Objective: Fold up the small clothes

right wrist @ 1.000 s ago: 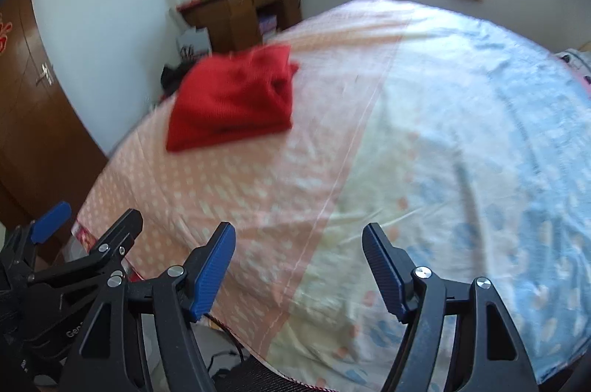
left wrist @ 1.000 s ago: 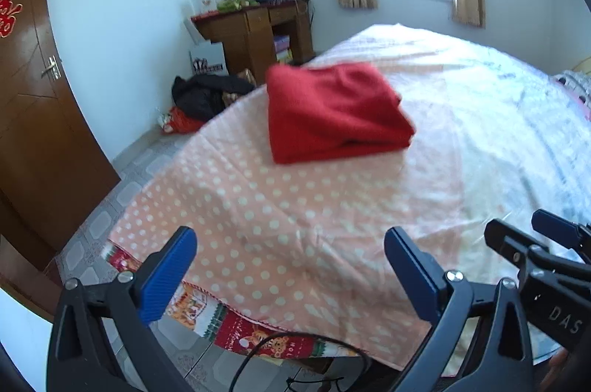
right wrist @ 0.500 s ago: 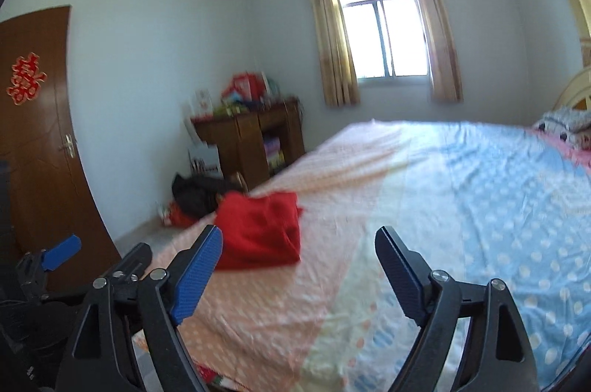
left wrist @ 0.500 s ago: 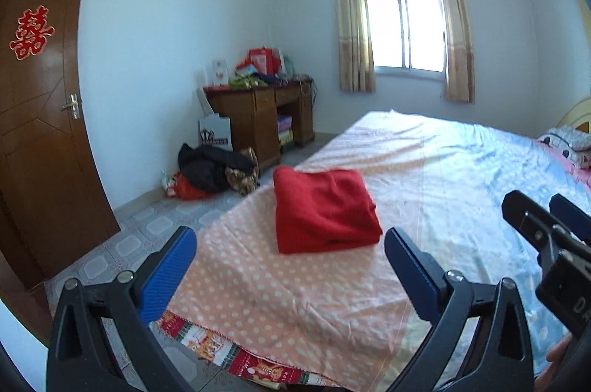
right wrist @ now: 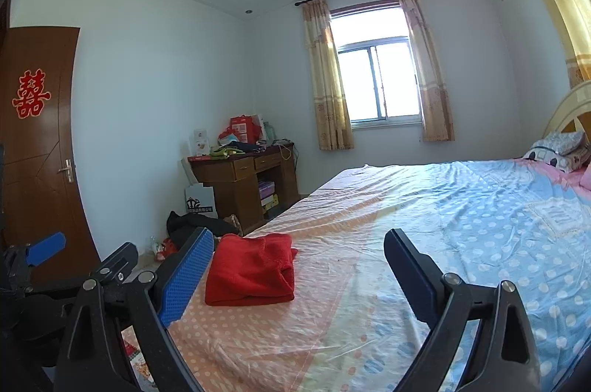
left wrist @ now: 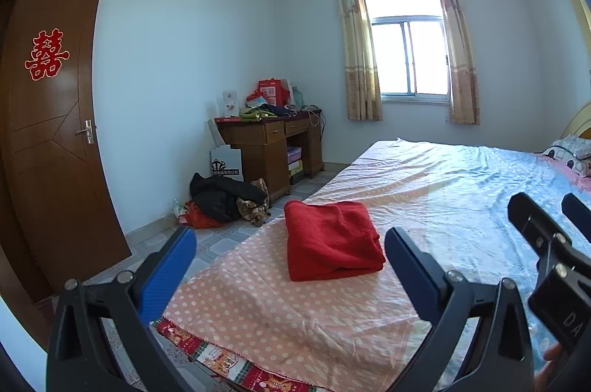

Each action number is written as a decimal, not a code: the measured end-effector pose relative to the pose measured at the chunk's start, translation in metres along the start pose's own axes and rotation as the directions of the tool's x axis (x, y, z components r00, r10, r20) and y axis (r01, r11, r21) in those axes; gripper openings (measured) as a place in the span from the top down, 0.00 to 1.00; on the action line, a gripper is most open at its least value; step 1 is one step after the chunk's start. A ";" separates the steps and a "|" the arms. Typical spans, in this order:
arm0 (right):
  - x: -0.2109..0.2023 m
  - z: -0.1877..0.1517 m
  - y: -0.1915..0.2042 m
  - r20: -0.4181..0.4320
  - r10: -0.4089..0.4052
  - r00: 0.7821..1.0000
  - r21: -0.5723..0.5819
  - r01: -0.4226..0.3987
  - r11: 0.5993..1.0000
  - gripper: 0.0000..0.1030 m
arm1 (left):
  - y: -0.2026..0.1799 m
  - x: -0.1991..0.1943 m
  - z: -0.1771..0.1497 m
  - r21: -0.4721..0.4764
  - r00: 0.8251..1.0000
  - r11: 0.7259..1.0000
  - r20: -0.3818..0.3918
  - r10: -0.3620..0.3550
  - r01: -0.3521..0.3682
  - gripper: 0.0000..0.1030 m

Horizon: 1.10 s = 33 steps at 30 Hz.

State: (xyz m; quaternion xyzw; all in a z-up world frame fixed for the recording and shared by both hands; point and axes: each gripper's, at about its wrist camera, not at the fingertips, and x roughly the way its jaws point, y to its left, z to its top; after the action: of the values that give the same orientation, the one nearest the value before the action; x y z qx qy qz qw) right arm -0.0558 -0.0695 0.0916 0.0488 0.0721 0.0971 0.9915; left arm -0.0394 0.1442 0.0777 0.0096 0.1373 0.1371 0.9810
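Both pairs of my blue-padded fingers stand wide with nothing between them: the left gripper [left wrist: 288, 266] is spread open, and the right gripper [right wrist: 297, 272] has its jaws opening wider, with only air and bed in the gap. Neither touches any cloth; both hang near the foot edge of the bed, pointing across it.

Beyond the tips lies the red fleece garment [left wrist: 332, 240], folded into a compact rectangular bundle on the pink polka-dot part of the bedsheet [left wrist: 258, 310], near the foot corner and apart from both grippers. I judge that piece done: its edges look tucked and it sits flat by itself. I see no other loose small clothing on the bed, so either the task is finished or the next item must come from elsewhere.

Further out, a dark heap of clothes [left wrist: 225, 196] lies on the tiled floor beside the wooden desk [left wrist: 266, 144]; I cannot tell whether it belongs to the job. The underside folds of the red bundle are hidden, and the bed's near edge is cut off behind my gripper frames.
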 end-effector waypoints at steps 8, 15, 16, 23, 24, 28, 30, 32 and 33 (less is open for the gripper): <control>0.003 -0.003 -0.008 -0.010 0.003 1.000 0.033 -0.003 0.999 0.09 | -0.003 0.001 -0.002 0.014 1.000 1.000 -0.013 0.015 -0.015 0.00; 0.004 -0.006 -0.010 -0.021 -0.002 1.000 0.038 0.003 0.999 0.09 | -0.007 0.004 -0.004 0.027 0.999 0.999 -0.028 0.027 -0.026 0.00; 0.004 -0.006 -0.010 -0.021 -0.004 1.000 0.041 0.005 0.999 0.09 | -0.007 0.004 -0.005 0.028 0.999 0.999 -0.031 0.028 -0.028 0.00; 0.003 -0.008 -0.014 -0.016 -0.016 1.000 0.052 0.017 0.998 0.09 | -0.007 0.005 -0.005 0.032 0.999 0.999 -0.038 0.024 -0.023 0.00; 0.004 -0.008 -0.014 -0.018 -0.016 1.000 0.052 0.017 0.998 0.09 | -0.007 0.005 -0.005 0.030 0.999 0.999 -0.036 0.023 -0.022 0.00; 0.005 -0.008 -0.015 -0.022 -0.016 1.000 0.055 0.017 0.998 0.09 | -0.007 0.005 -0.005 0.026 0.999 1.000 -0.041 0.018 -0.017 0.00; 0.005 -0.008 -0.015 -0.022 -0.016 1.000 0.055 0.017 0.998 0.09 | -0.007 0.006 -0.005 0.026 0.999 1.000 -0.047 0.015 -0.014 0.00; 0.005 -0.008 -0.015 -0.023 -0.016 1.000 0.055 0.017 0.998 0.09 | -0.007 0.006 -0.005 0.025 0.999 1.000 -0.052 0.011 -0.010 0.00; 0.005 -0.008 -0.015 -0.023 -0.016 1.000 0.055 0.017 0.998 0.09 | -0.008 0.005 -0.005 0.025 0.999 1.000 -0.053 0.014 -0.013 0.00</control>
State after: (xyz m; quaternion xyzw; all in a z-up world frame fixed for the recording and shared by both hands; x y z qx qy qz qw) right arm -0.0497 -0.0826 0.0816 0.0748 0.0863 0.0874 0.9896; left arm -0.0340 0.1380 0.0710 0.0191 0.1649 0.1420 0.9758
